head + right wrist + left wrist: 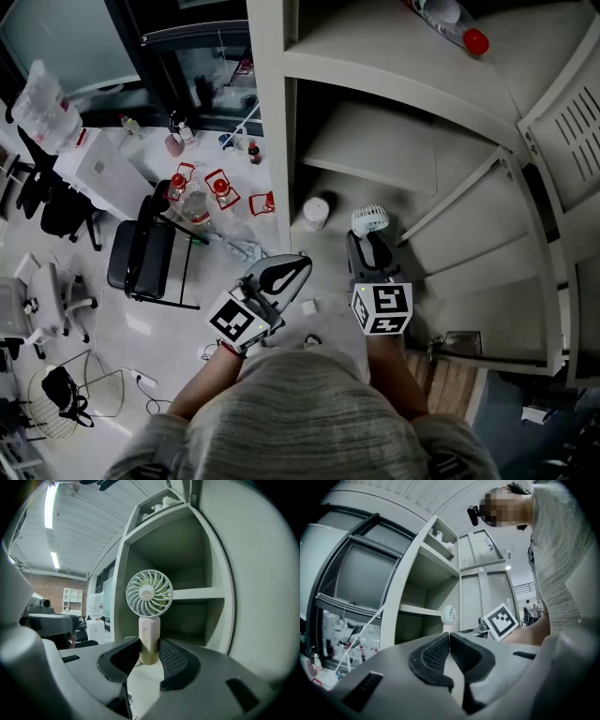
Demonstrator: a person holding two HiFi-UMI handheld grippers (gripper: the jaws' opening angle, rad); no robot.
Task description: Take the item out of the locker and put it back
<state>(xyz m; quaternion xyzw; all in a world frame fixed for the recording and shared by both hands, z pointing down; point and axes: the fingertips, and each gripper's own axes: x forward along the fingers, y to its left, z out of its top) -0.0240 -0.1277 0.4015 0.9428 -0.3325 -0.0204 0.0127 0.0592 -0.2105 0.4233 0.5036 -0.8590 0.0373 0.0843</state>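
Note:
A small white handheld fan (149,592) stands upright in my right gripper (149,649), its handle pinched between the two pads. In the head view the fan (370,220) is held just in front of the open locker (394,89), level with a lower shelf. My left gripper (281,277) hangs to the left of it, outside the locker, with its jaws pressed together and nothing between them (449,638). The left gripper view also catches the fan (448,616) and the right gripper's marker cube (501,620).
The locker door (572,122) stands open at the right. A bottle with a red cap (450,21) lies on the top shelf. A white round object (316,212) sits by the locker's foot. A black chair (141,258) and red-capped bottles (220,187) stand at the left.

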